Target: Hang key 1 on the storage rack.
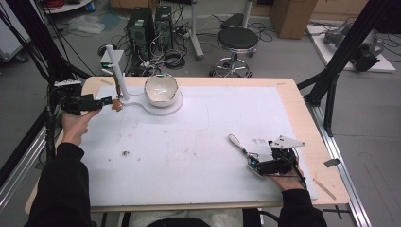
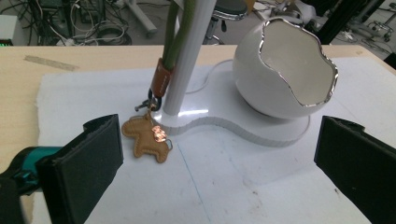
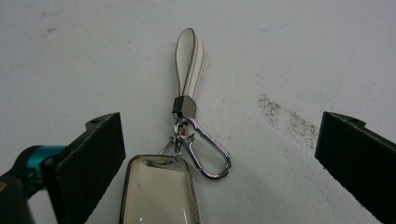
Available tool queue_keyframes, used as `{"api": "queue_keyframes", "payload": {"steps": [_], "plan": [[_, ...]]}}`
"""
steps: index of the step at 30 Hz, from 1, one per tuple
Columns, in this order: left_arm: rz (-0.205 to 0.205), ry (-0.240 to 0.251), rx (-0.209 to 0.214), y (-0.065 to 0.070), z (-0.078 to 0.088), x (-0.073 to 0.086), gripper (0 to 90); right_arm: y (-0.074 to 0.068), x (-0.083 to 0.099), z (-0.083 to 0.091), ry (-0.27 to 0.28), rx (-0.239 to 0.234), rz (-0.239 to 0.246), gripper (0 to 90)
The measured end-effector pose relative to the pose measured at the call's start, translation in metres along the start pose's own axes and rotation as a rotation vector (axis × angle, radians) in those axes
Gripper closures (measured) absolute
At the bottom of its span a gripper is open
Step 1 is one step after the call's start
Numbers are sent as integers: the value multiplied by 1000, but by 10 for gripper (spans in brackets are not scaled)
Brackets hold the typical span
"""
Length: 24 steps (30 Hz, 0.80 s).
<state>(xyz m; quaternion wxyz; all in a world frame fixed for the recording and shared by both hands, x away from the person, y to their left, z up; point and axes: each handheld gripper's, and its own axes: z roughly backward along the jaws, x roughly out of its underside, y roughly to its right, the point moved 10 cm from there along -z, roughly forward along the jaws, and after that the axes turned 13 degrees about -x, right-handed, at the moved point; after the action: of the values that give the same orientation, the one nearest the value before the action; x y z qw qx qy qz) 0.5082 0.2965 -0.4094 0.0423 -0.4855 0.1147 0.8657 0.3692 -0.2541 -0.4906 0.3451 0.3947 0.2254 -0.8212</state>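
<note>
White foam sheet covers the table (image 1: 288,90). By the stand's pole (image 2: 189,56) hangs a brown horse charm (image 2: 145,139) on a green strap; the left gripper (image 2: 215,158) is spread, empty. The right gripper (image 3: 219,154), also spread, faces a key case (image 3: 159,191) with clip (image 3: 205,151). Both look light and floppy; take the stiff strap. No writing readable.
</note>
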Motion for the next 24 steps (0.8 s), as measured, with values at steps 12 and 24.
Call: {"api": "queue_keyframes", "payload": {"steps": [12,24], "plan": [[-52,-16,7,13,5,20,17,-1,0,0,-2,2,6,8],[-70,-33,40,30,26,38,17,-2,0,-1,-3,-5,3,8]]}}
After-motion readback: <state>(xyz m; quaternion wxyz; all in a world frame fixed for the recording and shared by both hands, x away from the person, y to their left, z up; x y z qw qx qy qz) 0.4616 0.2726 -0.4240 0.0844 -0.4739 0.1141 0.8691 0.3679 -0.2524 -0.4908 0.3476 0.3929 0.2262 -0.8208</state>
